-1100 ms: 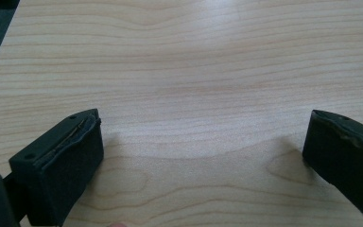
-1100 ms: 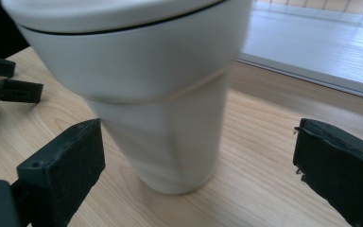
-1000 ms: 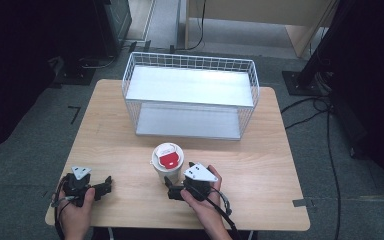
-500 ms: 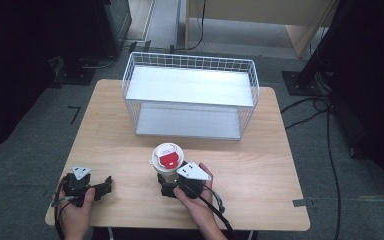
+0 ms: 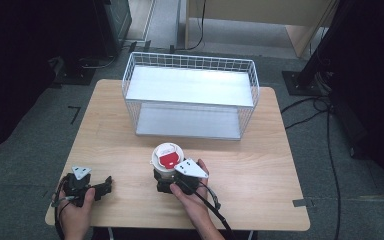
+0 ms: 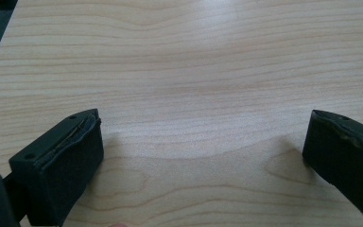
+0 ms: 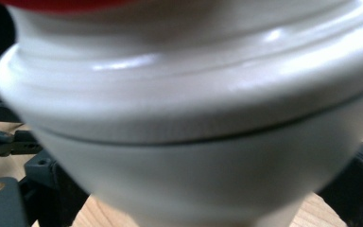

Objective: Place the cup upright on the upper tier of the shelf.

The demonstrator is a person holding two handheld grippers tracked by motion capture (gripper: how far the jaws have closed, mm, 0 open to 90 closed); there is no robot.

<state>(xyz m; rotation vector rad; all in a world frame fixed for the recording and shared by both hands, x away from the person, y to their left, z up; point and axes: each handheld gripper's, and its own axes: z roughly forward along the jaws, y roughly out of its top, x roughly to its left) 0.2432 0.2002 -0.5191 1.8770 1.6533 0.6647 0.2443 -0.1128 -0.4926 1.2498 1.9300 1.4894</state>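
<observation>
A white paper cup (image 5: 166, 156) with a white lid and a red label stands upright on the wooden table (image 5: 260, 165), near the front middle. My right gripper (image 5: 164, 181) is open, one jaw on each side of the cup's lower body. In the right gripper view the cup (image 7: 194, 142) sits very close between the jaws of that gripper (image 7: 203, 194), and whether they touch it is unclear. My left gripper (image 5: 105, 187) rests low at the front left, open, pointing right. In the left gripper view, nothing but bare wood lies between the jaws of the left gripper (image 6: 203, 142).
A white wire basket (image 5: 190, 60) with a pale flat bottom stands at the back middle of the table, behind the cup. Dark stands and cables lie on the floor to the right and back left. The right half of the table is bare wood.
My right gripper has slid left and forward until its jaws flank the cup. The cup and the left gripper have stayed put.
</observation>
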